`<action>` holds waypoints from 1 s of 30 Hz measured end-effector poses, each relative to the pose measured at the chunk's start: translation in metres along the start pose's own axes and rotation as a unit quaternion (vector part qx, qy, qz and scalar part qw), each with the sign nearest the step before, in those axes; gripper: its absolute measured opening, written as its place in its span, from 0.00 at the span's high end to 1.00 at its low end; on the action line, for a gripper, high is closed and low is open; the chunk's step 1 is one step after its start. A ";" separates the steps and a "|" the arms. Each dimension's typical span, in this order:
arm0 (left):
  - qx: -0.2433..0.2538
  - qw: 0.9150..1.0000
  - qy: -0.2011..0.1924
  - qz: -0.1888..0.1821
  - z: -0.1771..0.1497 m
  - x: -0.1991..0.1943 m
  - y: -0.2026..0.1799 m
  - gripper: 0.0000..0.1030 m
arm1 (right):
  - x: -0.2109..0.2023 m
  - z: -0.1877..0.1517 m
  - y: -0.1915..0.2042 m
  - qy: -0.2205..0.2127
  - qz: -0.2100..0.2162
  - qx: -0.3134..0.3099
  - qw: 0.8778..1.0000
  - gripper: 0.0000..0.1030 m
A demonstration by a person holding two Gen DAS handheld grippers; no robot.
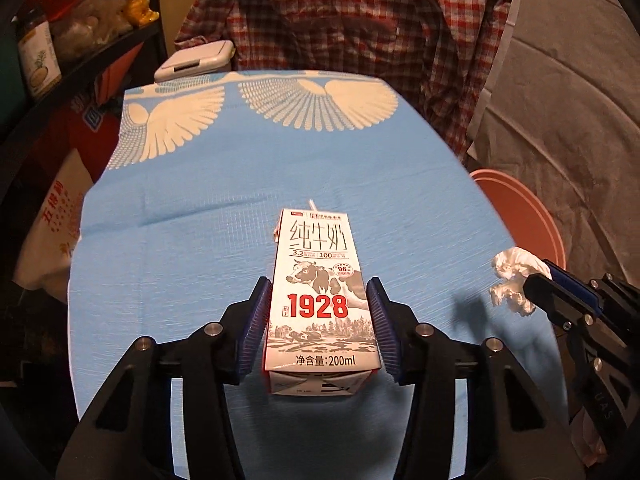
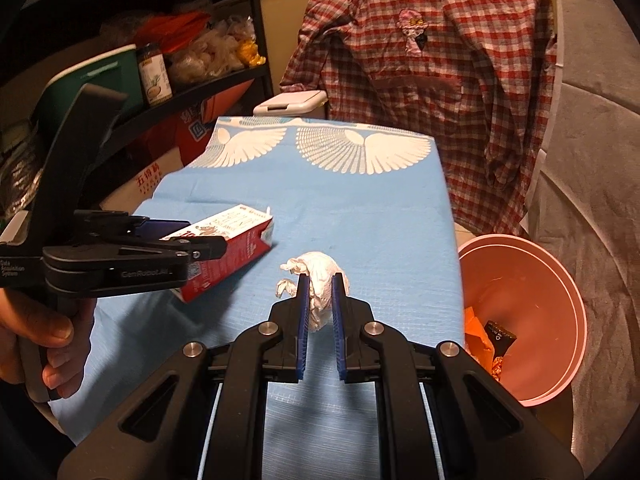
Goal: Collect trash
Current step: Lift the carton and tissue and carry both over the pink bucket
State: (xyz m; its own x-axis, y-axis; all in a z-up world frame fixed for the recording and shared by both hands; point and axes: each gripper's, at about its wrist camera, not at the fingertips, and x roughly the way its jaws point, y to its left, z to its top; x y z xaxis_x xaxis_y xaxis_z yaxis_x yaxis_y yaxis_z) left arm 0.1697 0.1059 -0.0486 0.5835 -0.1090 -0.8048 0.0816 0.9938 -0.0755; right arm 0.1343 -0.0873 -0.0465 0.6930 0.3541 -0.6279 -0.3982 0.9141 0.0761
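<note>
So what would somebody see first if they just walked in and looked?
Probably the milk carton lying flat on the blue cloth, with the left claw straddling it, pads not yet pressing. Next, the right claw pinching a crumpled white tissue. Beside the table's right edge stands a pink bin with orange wrappers inside.

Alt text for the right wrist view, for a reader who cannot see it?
The right gripper is shut on a crumpled white tissue above a blue tablecloth. At left, the left gripper straddles a milk carton lying on its side; a pink bin with wrappers stands at right.
</note>
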 end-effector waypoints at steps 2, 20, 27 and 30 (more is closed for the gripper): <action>0.000 1.000 -0.005 0.000 0.001 -0.004 -0.002 0.53 | -0.004 0.002 -0.004 -0.005 -0.002 0.005 1.000 0.89; 0.020 0.996 -0.083 0.001 0.010 -0.041 -0.032 0.53 | -0.039 0.021 -0.042 -0.054 -0.034 0.044 0.997 0.89; 0.021 0.994 -0.107 -0.008 0.018 -0.050 -0.049 0.53 | -0.053 0.033 -0.066 -0.075 -0.058 0.058 0.994 0.89; 0.020 0.993 -0.113 -0.012 0.021 -0.052 -0.056 0.53 | -0.059 0.036 -0.076 -0.081 -0.067 0.064 0.992 0.89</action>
State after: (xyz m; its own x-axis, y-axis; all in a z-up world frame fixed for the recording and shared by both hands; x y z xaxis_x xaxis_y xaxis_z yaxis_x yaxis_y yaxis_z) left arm 0.1520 0.0559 0.0099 0.7473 -0.1402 -0.6496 0.1281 0.9895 -0.0662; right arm 0.1451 -0.1706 0.0129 0.8259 0.2457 -0.5075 -0.2239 0.9690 0.1048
